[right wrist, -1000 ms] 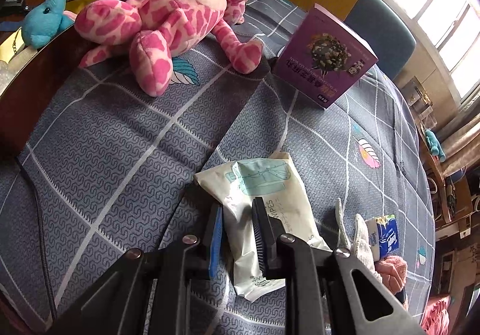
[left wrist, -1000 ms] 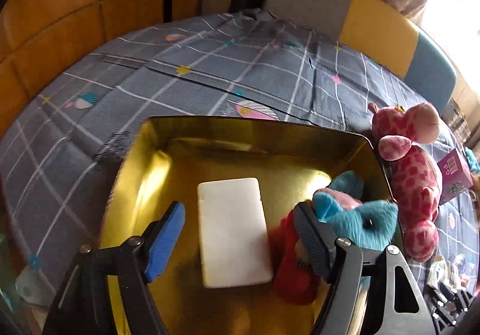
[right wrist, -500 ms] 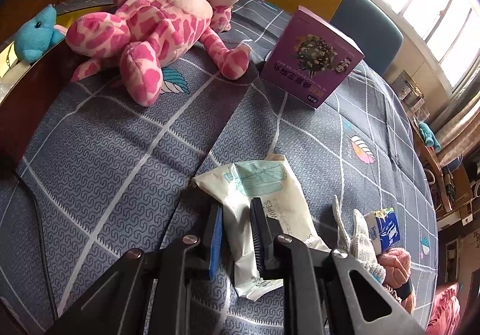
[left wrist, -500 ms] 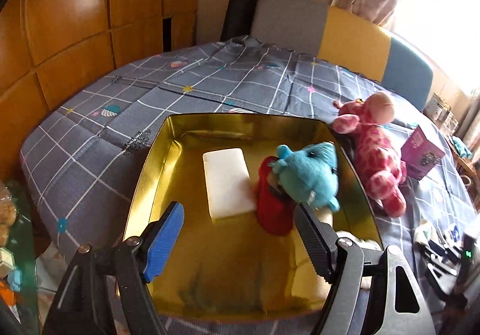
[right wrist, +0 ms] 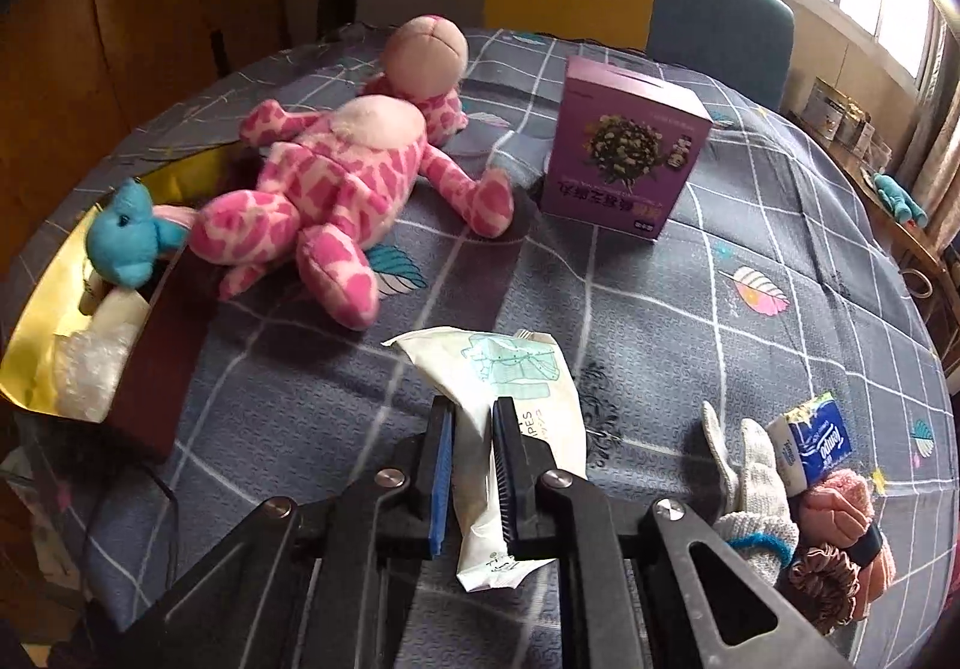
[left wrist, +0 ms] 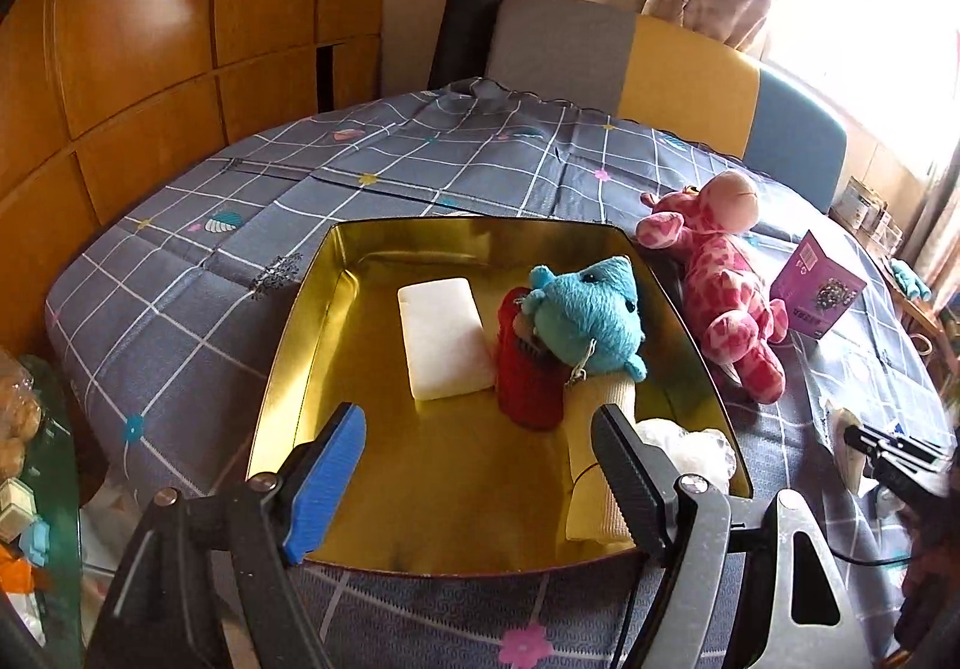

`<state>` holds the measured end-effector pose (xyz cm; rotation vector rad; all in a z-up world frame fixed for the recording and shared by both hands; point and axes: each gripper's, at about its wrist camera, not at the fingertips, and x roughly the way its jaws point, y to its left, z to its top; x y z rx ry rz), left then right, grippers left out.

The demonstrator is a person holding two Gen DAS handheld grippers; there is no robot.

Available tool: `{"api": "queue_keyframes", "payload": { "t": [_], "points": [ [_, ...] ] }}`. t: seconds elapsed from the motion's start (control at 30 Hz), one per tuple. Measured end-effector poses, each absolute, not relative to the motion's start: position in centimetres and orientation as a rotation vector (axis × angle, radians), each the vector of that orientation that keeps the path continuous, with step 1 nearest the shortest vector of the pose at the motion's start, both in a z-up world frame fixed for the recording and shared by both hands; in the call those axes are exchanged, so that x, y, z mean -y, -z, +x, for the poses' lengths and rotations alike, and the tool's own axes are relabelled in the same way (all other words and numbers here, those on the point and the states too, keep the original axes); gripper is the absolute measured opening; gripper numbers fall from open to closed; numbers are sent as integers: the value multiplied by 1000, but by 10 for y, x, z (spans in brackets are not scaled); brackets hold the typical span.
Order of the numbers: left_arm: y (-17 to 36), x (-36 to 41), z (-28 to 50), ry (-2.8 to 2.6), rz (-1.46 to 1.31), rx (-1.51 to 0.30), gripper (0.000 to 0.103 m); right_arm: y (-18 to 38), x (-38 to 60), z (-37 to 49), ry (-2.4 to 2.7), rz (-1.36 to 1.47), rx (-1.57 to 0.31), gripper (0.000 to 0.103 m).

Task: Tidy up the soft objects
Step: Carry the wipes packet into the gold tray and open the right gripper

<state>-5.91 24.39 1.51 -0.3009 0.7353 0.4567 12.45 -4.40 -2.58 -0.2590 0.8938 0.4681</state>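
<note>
On quilted cloth (right wrist: 690,321), crinkly wipes pack (right wrist: 510,405) pinched

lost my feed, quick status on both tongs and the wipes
Left tongs open, empty, over gold tray. Right tongs shut on wipes pack. Pink giraffe plush lies between pack and tray.

Gold tray (left wrist: 312,345), blue plush (left wrist: 591,312), pink-spotted giraffe (right wrist: 336,177), purple box (right wrist: 624,165), grey checked cloth (right wrist: 660,321).
</note>
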Motion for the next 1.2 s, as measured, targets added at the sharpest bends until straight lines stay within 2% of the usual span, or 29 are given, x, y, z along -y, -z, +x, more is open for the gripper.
{"api": "queue_keyframes", "payload": {
  "t": [0.37,0.53,0.9,1.03,1.13,1.2],
  "points": [
    [-13,-257,-75,-481,-335,-730,78,-37,-31,83,-775,-250,-785,11],
    [-14,-271,-89,-523,-369,-713,78,-47,-96,56,-986,-301,-778,11],
    [-12,-305,-118,-627,-418,-696,78,15,-237,40,-1051,-568,-798,11],
    [-10,-304,-121,-624,-417,-698,78,51,-256,57,-867,-722,-787,17],
    [-9,-303,-119,-610,-410,-703,78,59,-247,70,-882,-627,-888,18],
    [-8,-300,-117,-600,-404,-708,78,58,-239,72,-880,-588,-898,23]
  ]
}}
